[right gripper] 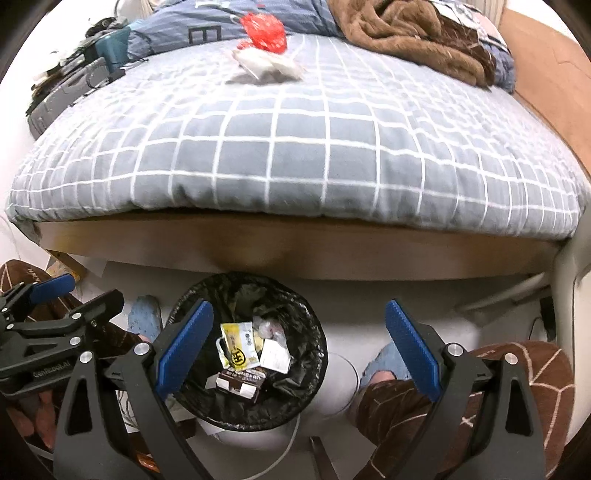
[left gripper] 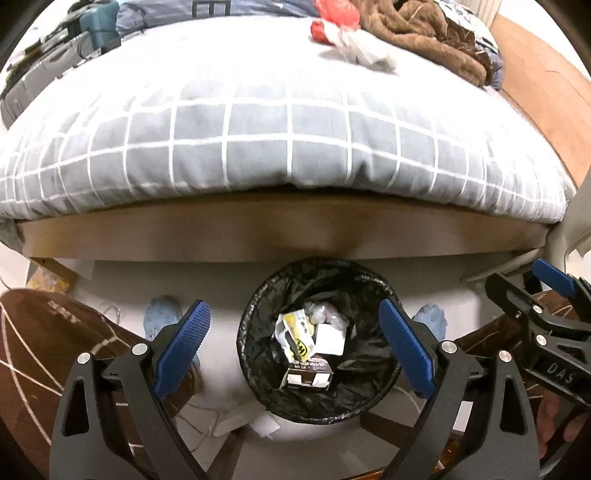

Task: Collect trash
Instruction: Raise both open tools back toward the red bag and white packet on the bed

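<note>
A round bin with a black liner [left gripper: 258,325] stands on the floor by the bed; it holds a yellow wrapper [left gripper: 299,336], white paper and a dark carton [left gripper: 308,374]. My left gripper [left gripper: 295,314] is open and empty, right above the bin. My right gripper [right gripper: 299,314] is open and empty, above the bin's [right gripper: 310,314] right rim; it also shows in the left wrist view [left gripper: 554,280]. A red plastic bag [right gripper: 264,31] and crumpled white wrappers [right gripper: 269,64] lie far back on the bed; they show in the left wrist view too [left gripper: 347,37].
The bed has a grey checked cover [right gripper: 295,147] and a wooden frame [right gripper: 295,247]. A brown blanket [right gripper: 406,33] lies at the back right, a grey case with tools [right gripper: 70,88] at the back left. My legs and blue slippers [left gripper: 162,314] flank the bin.
</note>
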Demonstrator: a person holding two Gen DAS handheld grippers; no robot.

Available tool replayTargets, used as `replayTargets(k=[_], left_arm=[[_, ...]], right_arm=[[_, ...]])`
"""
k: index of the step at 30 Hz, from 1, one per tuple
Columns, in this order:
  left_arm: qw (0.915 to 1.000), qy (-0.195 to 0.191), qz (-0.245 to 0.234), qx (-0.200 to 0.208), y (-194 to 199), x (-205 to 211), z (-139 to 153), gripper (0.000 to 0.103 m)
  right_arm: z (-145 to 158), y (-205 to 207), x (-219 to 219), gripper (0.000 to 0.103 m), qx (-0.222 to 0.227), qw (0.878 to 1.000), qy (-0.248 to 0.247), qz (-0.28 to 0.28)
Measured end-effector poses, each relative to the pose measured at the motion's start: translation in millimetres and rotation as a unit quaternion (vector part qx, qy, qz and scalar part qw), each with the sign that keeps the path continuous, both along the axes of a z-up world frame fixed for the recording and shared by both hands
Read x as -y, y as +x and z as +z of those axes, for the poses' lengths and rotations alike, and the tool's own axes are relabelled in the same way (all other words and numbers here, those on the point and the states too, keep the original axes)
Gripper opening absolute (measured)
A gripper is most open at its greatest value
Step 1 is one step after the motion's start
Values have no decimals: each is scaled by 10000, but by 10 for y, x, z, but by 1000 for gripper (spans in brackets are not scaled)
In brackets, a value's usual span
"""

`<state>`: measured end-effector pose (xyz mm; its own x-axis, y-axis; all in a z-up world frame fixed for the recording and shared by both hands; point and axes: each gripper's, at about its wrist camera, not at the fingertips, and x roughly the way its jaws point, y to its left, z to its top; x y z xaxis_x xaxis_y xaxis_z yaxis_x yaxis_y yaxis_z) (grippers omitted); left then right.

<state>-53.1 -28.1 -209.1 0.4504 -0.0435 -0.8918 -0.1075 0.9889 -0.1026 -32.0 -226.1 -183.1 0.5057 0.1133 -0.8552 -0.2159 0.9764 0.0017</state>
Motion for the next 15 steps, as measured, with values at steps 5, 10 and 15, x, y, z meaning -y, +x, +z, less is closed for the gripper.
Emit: replayTargets(k=[5,10,15], left_arm=[[9998,54,89,153,-22,-59,178,91],[9993,111,51,357,-45,-64,372,91],[9986,118,45,523,-36,-49,561,91]], right_arm=[[163,-6,-58,91,161,9998,58,96],[364,-15,-27,91,352,9992,186,83],[555,7,12,91,562,9982,199,60]])
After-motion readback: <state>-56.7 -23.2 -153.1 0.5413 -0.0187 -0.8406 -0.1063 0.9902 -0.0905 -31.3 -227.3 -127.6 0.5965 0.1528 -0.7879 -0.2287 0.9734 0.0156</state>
